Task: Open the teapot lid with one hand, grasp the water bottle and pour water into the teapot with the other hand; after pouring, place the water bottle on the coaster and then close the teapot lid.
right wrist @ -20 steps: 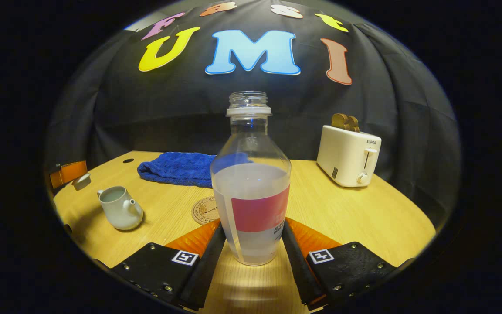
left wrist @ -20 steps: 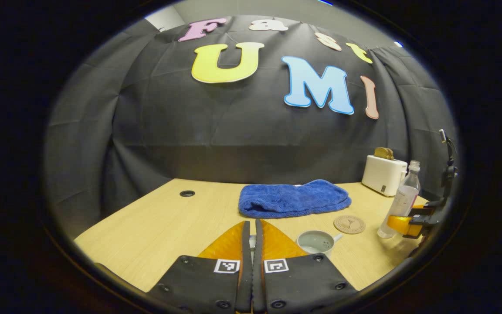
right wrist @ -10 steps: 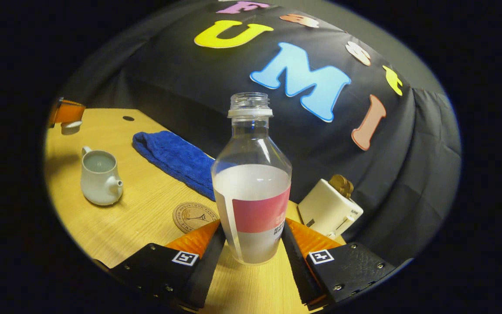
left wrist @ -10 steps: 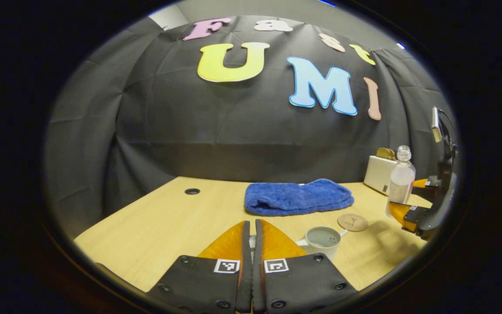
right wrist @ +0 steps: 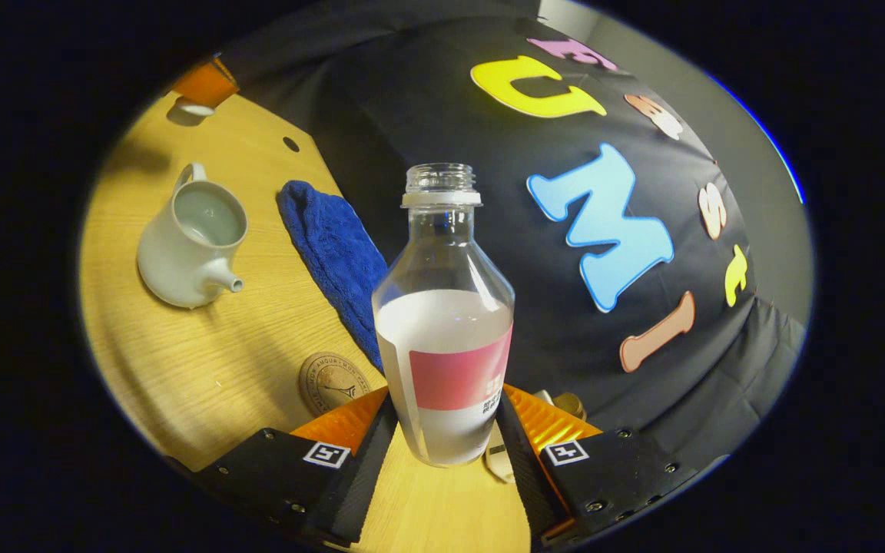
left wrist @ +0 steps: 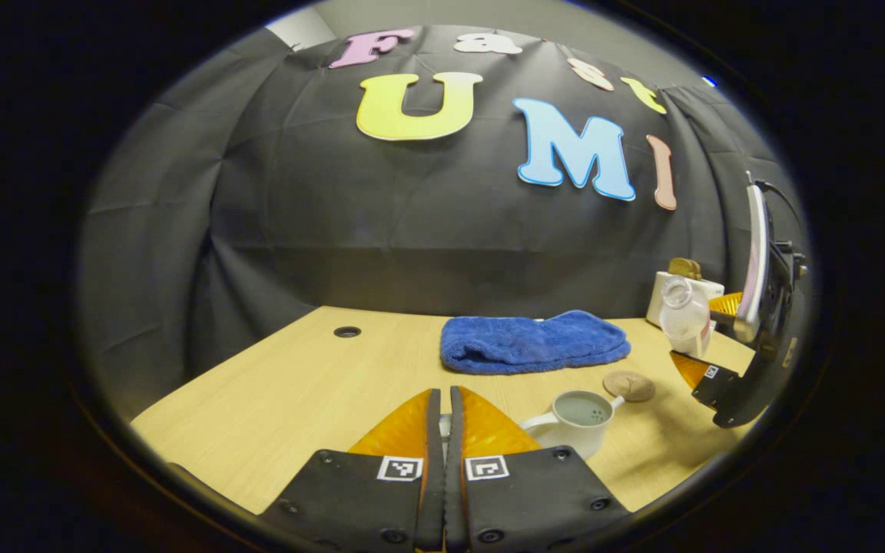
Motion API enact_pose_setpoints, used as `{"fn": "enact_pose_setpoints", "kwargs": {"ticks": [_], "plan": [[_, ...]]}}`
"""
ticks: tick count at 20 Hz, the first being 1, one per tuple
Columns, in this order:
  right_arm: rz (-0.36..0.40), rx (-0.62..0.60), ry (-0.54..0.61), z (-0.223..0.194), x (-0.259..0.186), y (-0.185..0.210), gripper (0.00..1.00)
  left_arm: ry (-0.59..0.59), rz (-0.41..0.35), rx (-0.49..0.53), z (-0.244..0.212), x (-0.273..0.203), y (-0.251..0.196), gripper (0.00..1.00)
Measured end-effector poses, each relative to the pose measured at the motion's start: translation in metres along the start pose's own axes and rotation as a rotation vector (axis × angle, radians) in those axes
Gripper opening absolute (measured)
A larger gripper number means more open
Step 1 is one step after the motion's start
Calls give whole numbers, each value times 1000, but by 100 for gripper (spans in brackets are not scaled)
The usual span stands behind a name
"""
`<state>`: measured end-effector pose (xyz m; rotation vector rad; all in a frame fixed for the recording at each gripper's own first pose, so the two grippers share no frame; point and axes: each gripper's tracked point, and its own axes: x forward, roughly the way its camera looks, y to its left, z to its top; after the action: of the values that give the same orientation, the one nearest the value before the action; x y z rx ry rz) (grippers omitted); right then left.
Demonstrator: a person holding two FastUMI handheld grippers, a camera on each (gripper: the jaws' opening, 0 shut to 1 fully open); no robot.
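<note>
My right gripper [right wrist: 444, 401] is shut on the clear water bottle [right wrist: 442, 330], which has no cap, a pink label and is about half full. In the left gripper view the bottle [left wrist: 682, 313] hangs tilted above the table at the right, held by the right gripper [left wrist: 707, 336], with its mouth leaning towards the teapot. The pale open teapot [right wrist: 193, 238] [left wrist: 577, 418] stands on the table beside the round coaster [right wrist: 333, 382] [left wrist: 628, 385]. My left gripper [left wrist: 442, 393] is shut on the small white teapot lid [left wrist: 444, 424], held left of the pot; it also appears far off [right wrist: 204, 84].
A folded blue towel [left wrist: 535, 342] [right wrist: 331, 246] lies behind the teapot and coaster. A white toaster [left wrist: 661, 296] stands at the back right, partly behind the bottle. A cable hole [left wrist: 347, 332] sits in the wooden table [left wrist: 296, 384] at the left.
The right gripper has lifted the bottle off the table, carried it towards the teapot and tipped it over to the left. The left gripper has stayed almost still with the lid.
</note>
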<state>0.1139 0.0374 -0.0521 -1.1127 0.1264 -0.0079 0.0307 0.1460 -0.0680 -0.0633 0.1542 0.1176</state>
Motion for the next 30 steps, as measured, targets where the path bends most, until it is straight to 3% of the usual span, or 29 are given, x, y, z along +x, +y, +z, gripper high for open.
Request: {"fn": "enact_pose_setpoints", "kwargs": {"ticks": [14, 30], "plan": [[-103, -435, -79, 34, 12, 5, 76, 23, 11, -20, -11, 0, 14, 7], [-216, -665, -176, 57, 13, -9, 76, 37, 12, -20, -16, 1, 15, 7]]}}
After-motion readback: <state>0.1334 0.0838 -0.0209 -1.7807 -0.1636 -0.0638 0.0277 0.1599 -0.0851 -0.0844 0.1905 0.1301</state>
